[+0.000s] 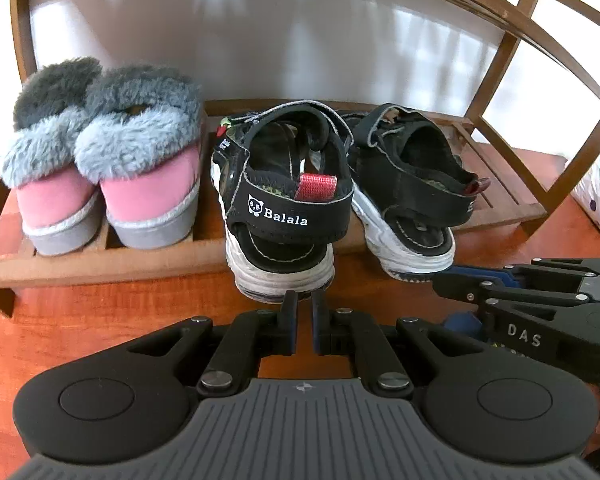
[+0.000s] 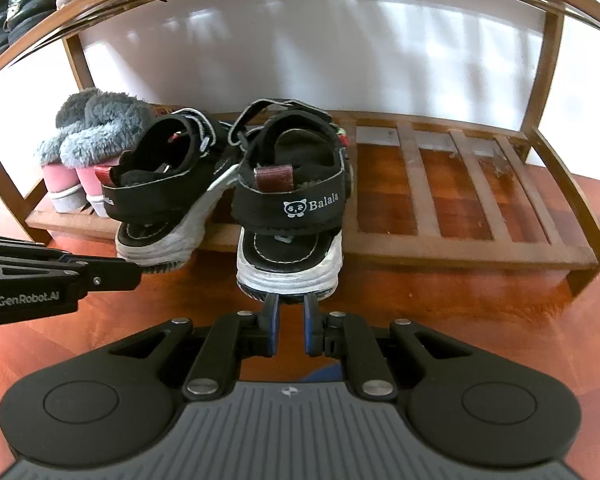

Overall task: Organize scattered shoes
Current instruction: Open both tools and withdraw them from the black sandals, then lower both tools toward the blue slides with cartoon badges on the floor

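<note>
Two sandals: your pair of black sandals sits with toes on the bottom shelf and heels hanging over its front edge, above the red-brown floor.
Left sandal: it stands just right of the pink slippers, "Balala" printed on its heel strap, white sole toward you.
Right sandal: it stands just beside the left sandal, heel toward you, a red tab on the strap.
Left gripper: your jaws are drawn nearly together just below the left sandal's heel sole; nothing shows between the pads, and you hold nothing.
Right gripper: your jaws are drawn close, a narrow gap left, tips right at the right sandal's heel sole; you cannot tell from this view whether they pinch the sole's edge.
Pink slippers: your grey-furred pair sits at the left end of the same shelf, heels outward.
Shoe rack: the wooden slats to the right of your sandals are bare.
Upper shelf: dark shoes stand at its left end.
</note>
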`<action>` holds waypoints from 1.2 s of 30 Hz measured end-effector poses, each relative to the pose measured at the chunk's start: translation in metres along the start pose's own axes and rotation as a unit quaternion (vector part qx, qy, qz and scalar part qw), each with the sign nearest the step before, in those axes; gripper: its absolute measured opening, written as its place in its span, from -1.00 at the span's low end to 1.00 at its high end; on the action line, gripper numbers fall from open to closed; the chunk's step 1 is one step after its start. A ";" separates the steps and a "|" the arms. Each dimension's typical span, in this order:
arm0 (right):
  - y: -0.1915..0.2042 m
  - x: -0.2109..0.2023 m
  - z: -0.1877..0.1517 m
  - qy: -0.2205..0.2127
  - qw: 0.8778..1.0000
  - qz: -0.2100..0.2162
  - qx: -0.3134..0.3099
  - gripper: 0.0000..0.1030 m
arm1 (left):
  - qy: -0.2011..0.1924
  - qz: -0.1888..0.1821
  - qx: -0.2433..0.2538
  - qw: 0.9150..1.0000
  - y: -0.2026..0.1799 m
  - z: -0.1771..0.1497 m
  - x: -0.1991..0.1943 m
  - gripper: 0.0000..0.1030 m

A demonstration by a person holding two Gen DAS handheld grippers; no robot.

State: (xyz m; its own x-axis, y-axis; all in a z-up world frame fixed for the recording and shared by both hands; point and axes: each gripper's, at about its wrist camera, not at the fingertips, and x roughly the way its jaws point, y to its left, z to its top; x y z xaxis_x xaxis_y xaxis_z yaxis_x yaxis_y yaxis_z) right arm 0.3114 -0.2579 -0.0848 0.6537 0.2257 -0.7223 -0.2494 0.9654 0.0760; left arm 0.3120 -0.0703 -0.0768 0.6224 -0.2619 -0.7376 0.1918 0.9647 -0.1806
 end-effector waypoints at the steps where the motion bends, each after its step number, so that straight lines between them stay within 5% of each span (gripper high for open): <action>1: 0.001 0.004 0.003 -0.001 1.000 -0.001 -0.001 -0.73 | -0.001 0.000 -0.002 1.000 0.001 0.002 0.002 -0.86; 22: 0.001 0.058 0.046 -0.007 1.000 -0.004 0.005 -0.73 | 0.001 0.005 -0.006 1.000 0.010 0.031 0.041 -0.85; 36: 0.003 0.032 0.034 0.005 1.000 -0.002 0.013 -0.71 | 0.004 -0.003 -0.013 1.000 -0.002 0.020 0.015 -0.81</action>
State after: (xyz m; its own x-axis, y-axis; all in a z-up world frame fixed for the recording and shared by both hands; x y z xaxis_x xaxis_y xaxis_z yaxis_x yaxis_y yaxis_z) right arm 0.3560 -0.2434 -0.0840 0.6471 0.2213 -0.7296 -0.2285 0.9693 0.0913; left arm 0.3355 -0.0766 -0.0744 0.6158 -0.2676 -0.7411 0.1763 0.9635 -0.2014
